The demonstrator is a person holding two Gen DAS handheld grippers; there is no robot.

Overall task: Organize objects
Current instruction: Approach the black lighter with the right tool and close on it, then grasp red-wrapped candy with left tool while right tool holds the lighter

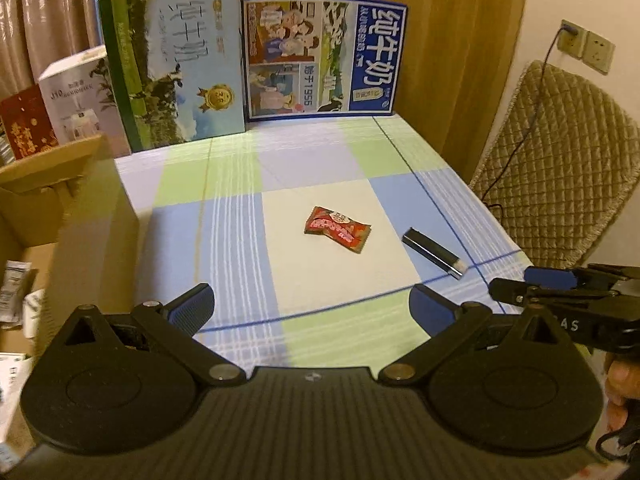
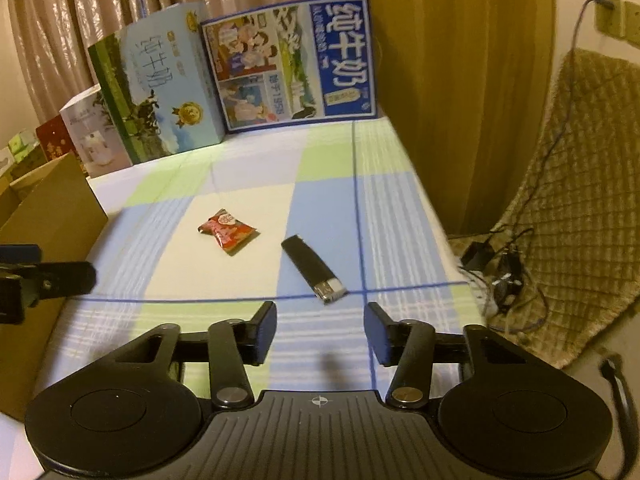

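A red snack packet (image 1: 338,230) (image 2: 227,231) lies flat on the white square of the checked tablecloth (image 1: 240,248) (image 2: 240,184). To its right rests a black lighter (image 1: 434,253) (image 2: 314,269) with a silver-white end pointing toward me. My left gripper (image 1: 311,309) is open and empty, hovering over the near edge short of the packet. My right gripper (image 2: 320,334) is open and empty too, just short of the lighter's near end. The right gripper's fingers (image 1: 552,280) show at the right edge of the left wrist view.
Two milk cartons (image 1: 324,58) (image 1: 176,76) and smaller boxes (image 1: 76,100) stand along the table's far edge. An open cardboard box (image 1: 44,208) (image 2: 52,208) with items sits at the left. A quilted chair (image 1: 560,168) with cables is at the right.
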